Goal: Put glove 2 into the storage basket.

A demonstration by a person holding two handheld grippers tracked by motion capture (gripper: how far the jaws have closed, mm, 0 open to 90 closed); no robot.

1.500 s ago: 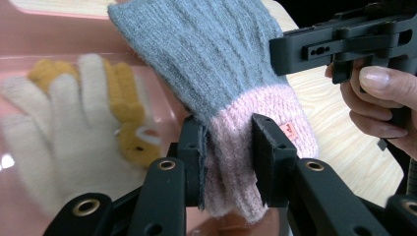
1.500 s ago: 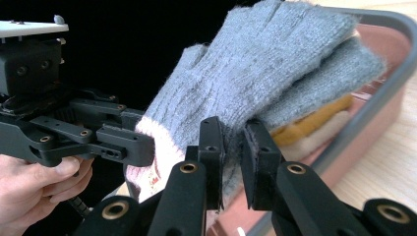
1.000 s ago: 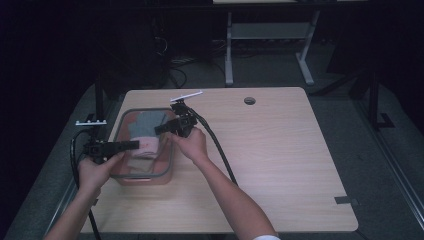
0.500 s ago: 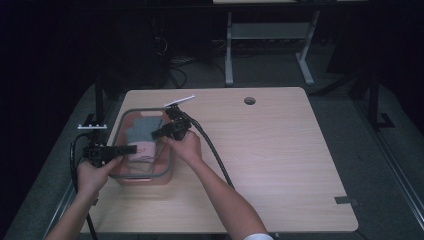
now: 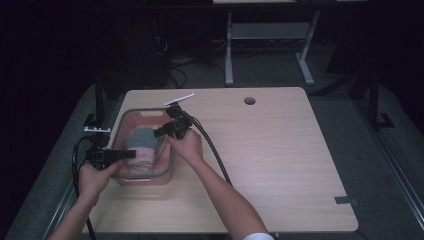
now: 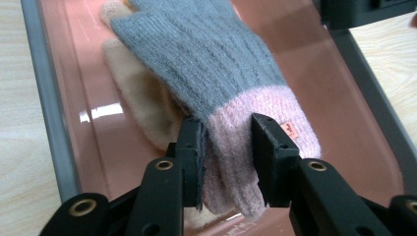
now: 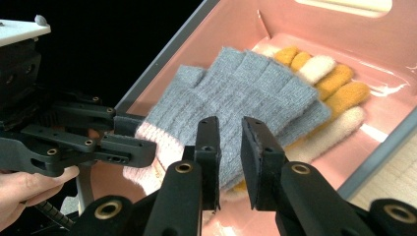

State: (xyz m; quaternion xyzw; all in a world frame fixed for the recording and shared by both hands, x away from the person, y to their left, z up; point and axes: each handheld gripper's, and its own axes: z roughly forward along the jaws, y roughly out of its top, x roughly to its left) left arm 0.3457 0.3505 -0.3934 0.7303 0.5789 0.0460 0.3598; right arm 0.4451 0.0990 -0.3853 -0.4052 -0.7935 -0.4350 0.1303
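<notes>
A grey knitted glove [image 5: 141, 136] with a pink cuff [image 6: 260, 118] lies in a pink basin [image 5: 118, 132] with a grey rim. It rests on a yellow and cream glove [image 7: 339, 83]. My left gripper [image 6: 227, 142] reaches in from the basin's left side [image 5: 132, 154] and is shut on the pink cuff, a pad on each side of it. My right gripper [image 7: 230, 142] hangs over the grey glove's finger end [image 5: 157, 132]. Its jaws stand a narrow gap apart with nothing pinched between them.
The basin stands at the left of a pale wooden table [image 5: 280, 165]. A round cable hole [image 5: 249, 100] sits near the far edge. A black cable [image 5: 212, 150] trails from the right gripper across the table. A dark floor and desk legs [image 5: 229, 55] lie beyond.
My right gripper has shifted slightly left over the basin. The left hand has stayed in place on the cuff.
</notes>
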